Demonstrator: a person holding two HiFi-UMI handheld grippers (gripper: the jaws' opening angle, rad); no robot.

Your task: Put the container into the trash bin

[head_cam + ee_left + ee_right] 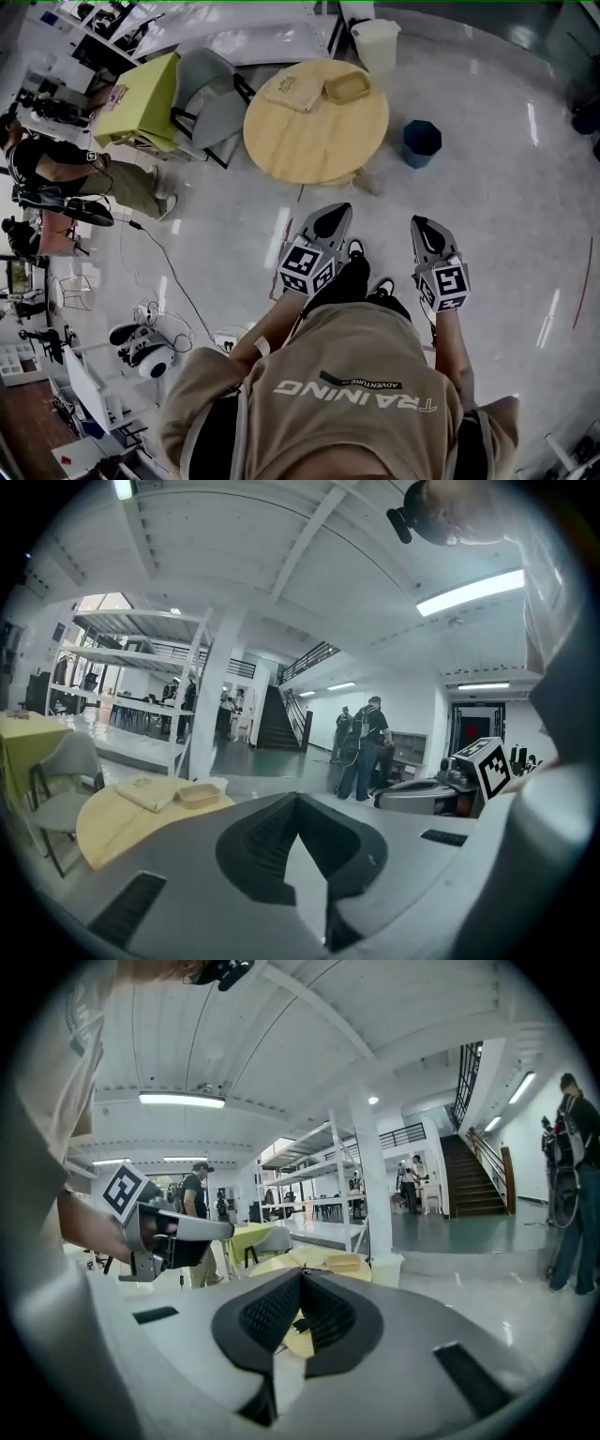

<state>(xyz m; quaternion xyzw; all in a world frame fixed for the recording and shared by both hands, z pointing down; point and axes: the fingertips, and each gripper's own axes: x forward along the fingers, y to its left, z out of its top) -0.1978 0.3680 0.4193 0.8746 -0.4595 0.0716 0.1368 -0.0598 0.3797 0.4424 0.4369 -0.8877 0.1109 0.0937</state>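
My left fingers (262,841) and right fingers (267,1316) are closed tight with nothing between them, above the floor (497,234). Farther off, the tan container (347,89) sits at the far edge of the round tabletop (309,141). A blue bin (422,141) stands on the floor to the tabletop's right.

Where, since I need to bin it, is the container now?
Head view, upper middle: the container sits on the round table, near its upper right edge, just right of a flat tan bag.
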